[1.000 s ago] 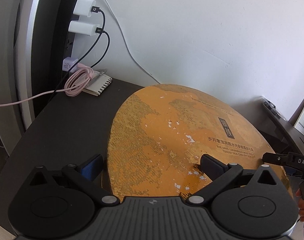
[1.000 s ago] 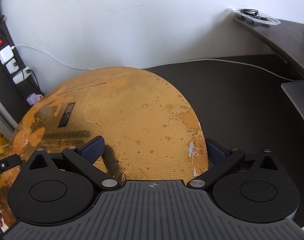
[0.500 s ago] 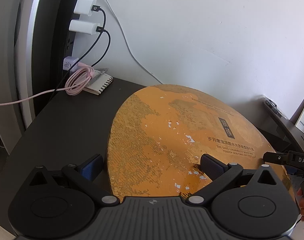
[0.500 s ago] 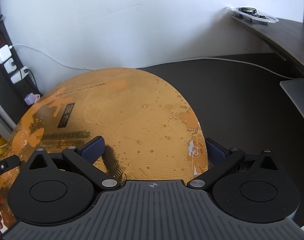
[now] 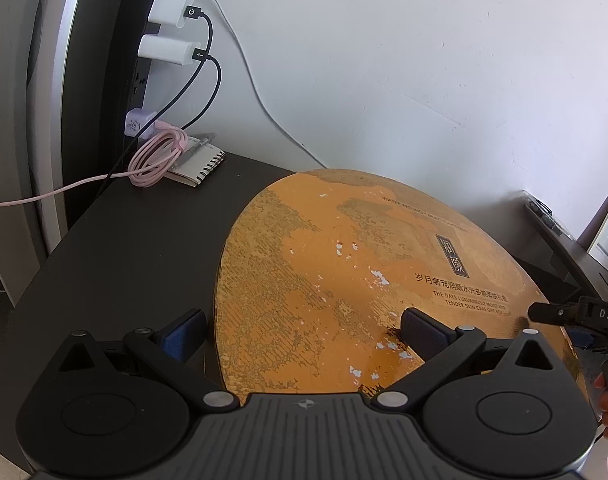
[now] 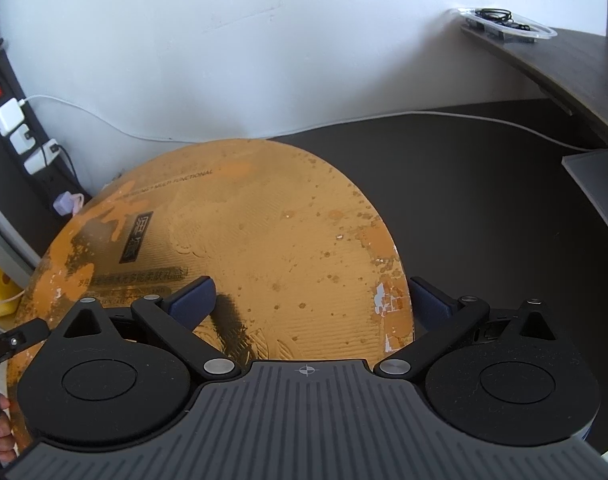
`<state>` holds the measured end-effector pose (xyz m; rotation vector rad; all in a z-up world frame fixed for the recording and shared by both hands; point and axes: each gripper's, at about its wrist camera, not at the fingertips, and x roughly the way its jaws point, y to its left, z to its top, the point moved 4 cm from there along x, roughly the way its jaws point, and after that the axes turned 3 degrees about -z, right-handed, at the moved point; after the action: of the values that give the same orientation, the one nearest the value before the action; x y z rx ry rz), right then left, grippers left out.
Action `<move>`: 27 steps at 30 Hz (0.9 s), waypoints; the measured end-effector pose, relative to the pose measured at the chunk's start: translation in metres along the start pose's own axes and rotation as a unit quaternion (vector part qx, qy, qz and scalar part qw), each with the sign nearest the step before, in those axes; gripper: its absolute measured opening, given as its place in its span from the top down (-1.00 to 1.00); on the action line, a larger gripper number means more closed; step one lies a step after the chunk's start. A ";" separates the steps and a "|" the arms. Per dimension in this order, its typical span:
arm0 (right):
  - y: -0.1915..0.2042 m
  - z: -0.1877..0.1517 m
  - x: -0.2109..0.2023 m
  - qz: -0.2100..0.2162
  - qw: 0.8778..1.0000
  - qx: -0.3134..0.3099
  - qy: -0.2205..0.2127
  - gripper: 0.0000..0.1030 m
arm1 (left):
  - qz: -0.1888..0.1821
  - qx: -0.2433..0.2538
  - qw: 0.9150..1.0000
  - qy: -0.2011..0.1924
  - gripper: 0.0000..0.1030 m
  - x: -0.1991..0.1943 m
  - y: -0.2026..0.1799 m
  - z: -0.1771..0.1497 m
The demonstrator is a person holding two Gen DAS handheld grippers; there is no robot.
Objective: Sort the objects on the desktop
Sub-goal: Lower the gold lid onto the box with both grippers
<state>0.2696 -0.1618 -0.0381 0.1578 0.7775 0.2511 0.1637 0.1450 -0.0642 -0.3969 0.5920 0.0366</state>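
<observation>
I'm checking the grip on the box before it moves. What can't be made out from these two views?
- Box near edge: hidden by the gripper bodies in both views.
- Left gripper and right gripper: whether the pads press the box can't be told.
- Box height: only its top shows.
- Notebook, left view: mostly covered by a pink cable.
- Shelf tray contents, right view: too small.

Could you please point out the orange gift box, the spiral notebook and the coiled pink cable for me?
orange gift box (image 5: 343, 280): left wrist view, middle of its worn lid.
spiral notebook (image 5: 202, 164): left wrist view, cover near its wire binding.
coiled pink cable (image 5: 154, 160): left wrist view, the coil's loops.
</observation>
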 end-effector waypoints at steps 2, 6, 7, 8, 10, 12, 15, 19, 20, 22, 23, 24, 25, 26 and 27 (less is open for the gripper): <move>0.002 0.000 -0.007 -0.007 1.000 -0.003 -0.014 -0.99 | 0.004 0.003 1.000 -0.001 -1.00 -0.001 -0.001 0.000; 0.012 -0.005 -0.023 -0.050 0.997 -0.045 -0.034 -0.99 | 0.036 0.049 0.998 -0.013 -0.99 -0.008 -0.012 -0.002; 0.017 -0.008 -0.028 -0.059 0.996 -0.062 -0.040 -0.99 | 0.045 0.061 0.997 -0.016 -0.99 -0.011 -0.016 -0.002; 0.022 -0.012 -0.034 -0.067 0.994 -0.078 -0.045 -0.99 | 0.050 0.070 0.996 -0.018 -0.99 -0.015 -0.020 -0.003; 0.035 -0.020 -0.046 -0.070 0.990 -0.108 -0.057 -0.99 | 0.057 0.081 0.995 -0.016 -0.99 -0.025 -0.028 -0.004; 0.049 -0.032 -0.060 -0.059 0.987 -0.137 -0.063 -0.99 | 0.060 0.091 0.994 -0.014 -0.99 -0.037 -0.033 -0.007; 0.067 -0.051 -0.076 -0.038 0.982 -0.176 -0.064 -0.99 | 0.086 0.111 0.990 -0.001 -0.99 -0.050 -0.040 -0.016; 0.080 -0.076 -0.087 -0.031 0.978 -0.202 -0.050 -0.99 | 0.107 0.120 0.987 0.010 -0.99 -0.063 -0.039 -0.028; 0.081 -0.081 -0.088 -0.031 0.978 -0.203 -0.046 -0.99 | 0.107 0.118 0.987 0.013 -0.99 -0.066 -0.038 -0.031; 0.082 -0.090 -0.090 -0.031 0.978 -0.202 -0.039 -1.00 | 0.110 0.122 0.986 0.019 -0.99 -0.071 -0.040 -0.037; 0.082 -0.094 -0.091 -0.031 0.978 -0.202 -0.036 -1.00 | 0.112 0.126 0.986 0.022 -0.99 -0.073 -0.041 -0.040; 0.082 -0.098 -0.093 -0.031 0.979 -0.200 -0.033 -0.99 | 0.113 0.128 0.985 0.027 -0.99 -0.075 -0.042 -0.043; 0.082 -0.101 -0.095 -0.032 0.979 -0.197 -0.031 -0.99 | 0.114 0.130 0.984 0.032 -0.99 -0.077 -0.043 -0.046; 0.082 -0.104 -0.097 -0.032 0.980 -0.193 -0.029 -1.00 | 0.113 0.130 0.984 0.038 -0.99 -0.079 -0.045 -0.049; 0.081 -0.107 -0.099 -0.034 0.981 -0.188 -0.025 -1.00 | 0.112 0.129 0.984 0.044 -0.99 -0.081 -0.046 -0.052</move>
<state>0.1123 -0.1071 -0.0275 -0.2190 0.6706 0.3240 0.0749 0.0894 -0.0422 -0.0785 0.7165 0.1558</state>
